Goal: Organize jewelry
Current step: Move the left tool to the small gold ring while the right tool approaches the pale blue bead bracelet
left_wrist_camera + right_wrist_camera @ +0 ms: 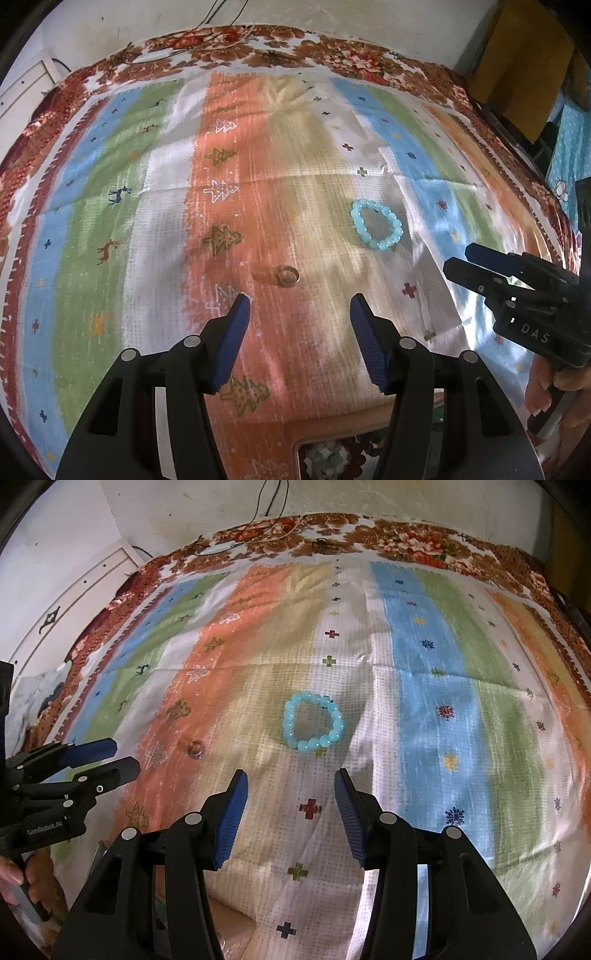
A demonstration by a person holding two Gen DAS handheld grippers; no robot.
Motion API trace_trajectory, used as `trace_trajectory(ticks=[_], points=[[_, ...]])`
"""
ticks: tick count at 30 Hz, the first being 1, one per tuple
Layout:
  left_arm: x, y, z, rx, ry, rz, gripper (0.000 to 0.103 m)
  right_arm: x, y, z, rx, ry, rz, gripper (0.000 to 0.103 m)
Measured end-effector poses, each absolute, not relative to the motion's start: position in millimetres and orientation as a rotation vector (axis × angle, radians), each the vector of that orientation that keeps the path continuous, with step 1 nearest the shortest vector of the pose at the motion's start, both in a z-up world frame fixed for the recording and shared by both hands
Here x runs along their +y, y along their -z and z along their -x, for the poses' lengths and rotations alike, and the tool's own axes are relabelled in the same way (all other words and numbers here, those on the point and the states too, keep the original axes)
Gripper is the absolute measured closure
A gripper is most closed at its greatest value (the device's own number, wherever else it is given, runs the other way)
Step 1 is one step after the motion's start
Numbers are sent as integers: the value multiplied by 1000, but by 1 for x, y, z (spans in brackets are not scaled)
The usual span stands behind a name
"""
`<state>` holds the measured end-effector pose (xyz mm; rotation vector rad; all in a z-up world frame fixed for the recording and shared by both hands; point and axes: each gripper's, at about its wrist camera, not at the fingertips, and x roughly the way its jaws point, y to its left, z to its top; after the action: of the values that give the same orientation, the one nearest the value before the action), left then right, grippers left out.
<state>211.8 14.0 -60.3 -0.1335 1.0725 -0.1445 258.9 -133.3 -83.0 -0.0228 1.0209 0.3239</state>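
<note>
On the striped cloth [166,206], printed with small trees, deer and crosses, lie two pieces of jewelry: a bracelet [376,224] of pale blue beads and a small ring [287,276]. In the left wrist view the left gripper [300,301] hangs over the orange stripe with its blue-padded jaws spread and nothing between them; the ring sits just beyond the tips at twelve o'clock, and the bracelet lies farther out at about one o'clock. The right gripper [456,258] enters that view at three o'clock, its black body marked "DAS", a hand [557,391] wrapped on its handle. In the right wrist view the right gripper's jaws are likewise released and empty, the bracelet at twelve o'clock just past the tips, the ring at ten o'clock. The left gripper there, at nine o'clock, reads "GenRobot.AI".
</note>
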Motion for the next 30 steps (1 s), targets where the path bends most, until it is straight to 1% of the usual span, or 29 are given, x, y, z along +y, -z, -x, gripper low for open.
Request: trace_trajectory(ticks=[11,30], points=[[16,75,-236,1120,158,171,46,-133,90,-280,1061,-319,8,54],[11,104,-269,1194,153,125,47,-137,110,-307,1126,-280,-17,54]])
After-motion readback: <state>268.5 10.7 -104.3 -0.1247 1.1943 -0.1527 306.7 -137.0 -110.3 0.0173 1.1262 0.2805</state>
